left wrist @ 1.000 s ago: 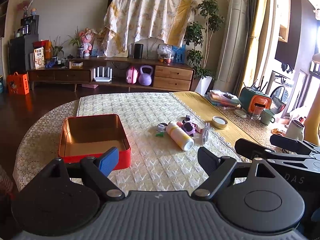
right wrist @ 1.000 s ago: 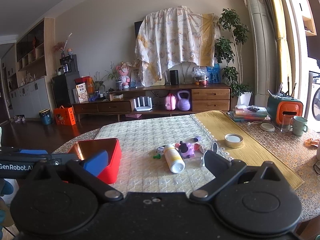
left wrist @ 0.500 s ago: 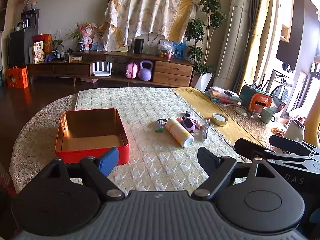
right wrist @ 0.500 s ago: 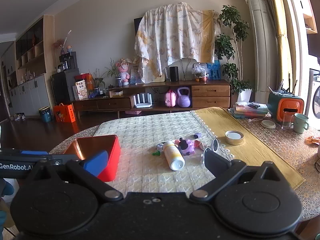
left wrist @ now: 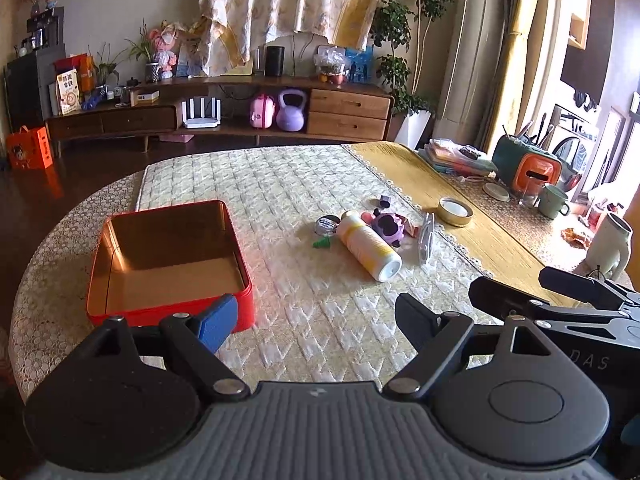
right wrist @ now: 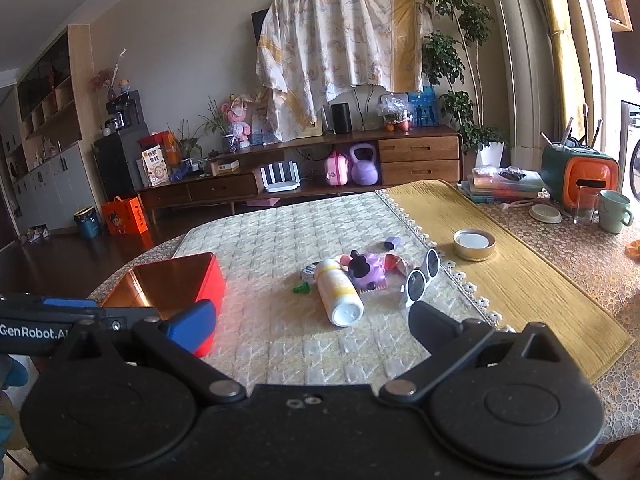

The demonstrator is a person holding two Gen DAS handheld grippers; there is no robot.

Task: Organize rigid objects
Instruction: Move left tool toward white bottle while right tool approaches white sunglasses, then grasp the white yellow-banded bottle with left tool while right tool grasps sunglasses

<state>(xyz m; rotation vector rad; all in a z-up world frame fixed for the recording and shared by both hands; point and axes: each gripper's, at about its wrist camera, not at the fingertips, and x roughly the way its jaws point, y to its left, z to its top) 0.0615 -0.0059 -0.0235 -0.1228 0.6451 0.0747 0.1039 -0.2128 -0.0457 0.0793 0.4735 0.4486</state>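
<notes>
Clutter — white bottle (left wrist: 368,249), purple toy (left wrist: 387,227) — sits ahead of both hand-held grippers (left wrist: 316,322) (right wrist: 312,320), jaws wide, empty; they've edged closer, red tin (left wrist: 168,260) ahead-left, nothing sorted yet.

Both wrist cameras are looking forward from the table's (left wrist: 328,328) near edge, sharing the red tin (left wrist: 168,264) (right wrist: 176,280) and central clutter.

long wooden sideboard (right wrist: 304,184) stands against far wall; purple kettlebell (right wrist: 364,168) beside pink case (right wrist: 335,172) in its open bay. patterned cloth (right wrist: 344,56) drapes above. leafy potted plant (right wrist: 460,80) at right. pale green mug (right wrist: 614,210) touches clear glass (right wrist: 585,206) near orange-and-green box (right wrist: 580,178).
</notes>
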